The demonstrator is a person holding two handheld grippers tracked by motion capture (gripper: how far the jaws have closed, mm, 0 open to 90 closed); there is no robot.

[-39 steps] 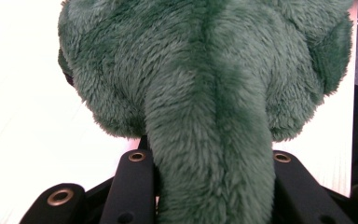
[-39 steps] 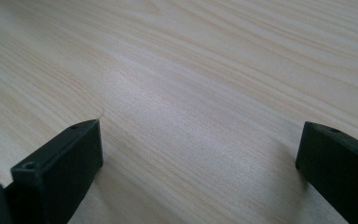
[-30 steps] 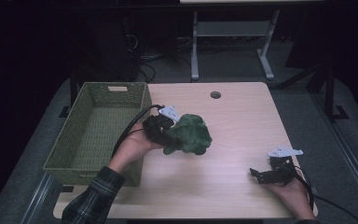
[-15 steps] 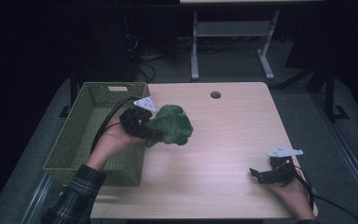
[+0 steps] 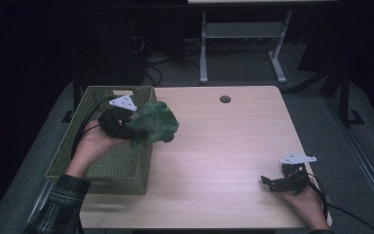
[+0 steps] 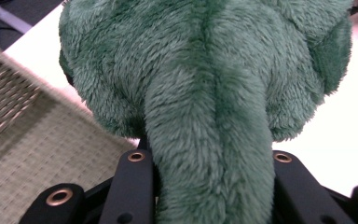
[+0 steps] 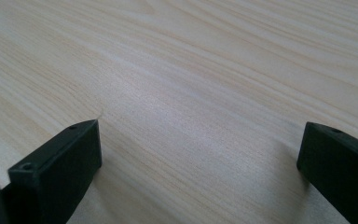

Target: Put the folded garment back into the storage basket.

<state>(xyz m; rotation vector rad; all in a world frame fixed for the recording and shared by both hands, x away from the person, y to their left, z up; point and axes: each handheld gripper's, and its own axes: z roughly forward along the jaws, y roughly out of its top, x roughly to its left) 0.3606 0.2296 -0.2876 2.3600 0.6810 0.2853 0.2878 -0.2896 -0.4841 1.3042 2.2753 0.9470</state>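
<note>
Left gripper [image 5: 126, 127] was held up in the air, clamped on a green plush toy [image 5: 153, 124]; in the left gripper view a long fuzzy limb or tail of the toy [image 6: 209, 154] ran down between the two black jaws, which pressed against it on both sides, and the toy's rounded body bulged just ahead of the jaw tips. From the high view the toy hung off the front of this gripper, over the right-hand wall of a woven green basket [image 5: 85, 114] and partly over the table [image 5: 224, 146] edge beside it; whether the toy touched the basket rim could not be told. The basket's woven floor lay below and to the left of the jaws in the left gripper view [image 6: 37, 154]. The left hand [image 5: 93, 145] gripped the tool from behind, a plaid sleeve [image 5: 61, 204] trailing toward the near edge, and a black cable looped from the gripper back over the basket. Right gripper [image 5: 277, 183] sat low at the table's near right corner, well apart from the toy, held by the right hand [image 5: 304, 202]. Its jaws stood wide apart with nothing between them, bare pale wood grain showing in the gap [image 7: 200, 116], the jaw tips close to or resting on the surface.
</note>
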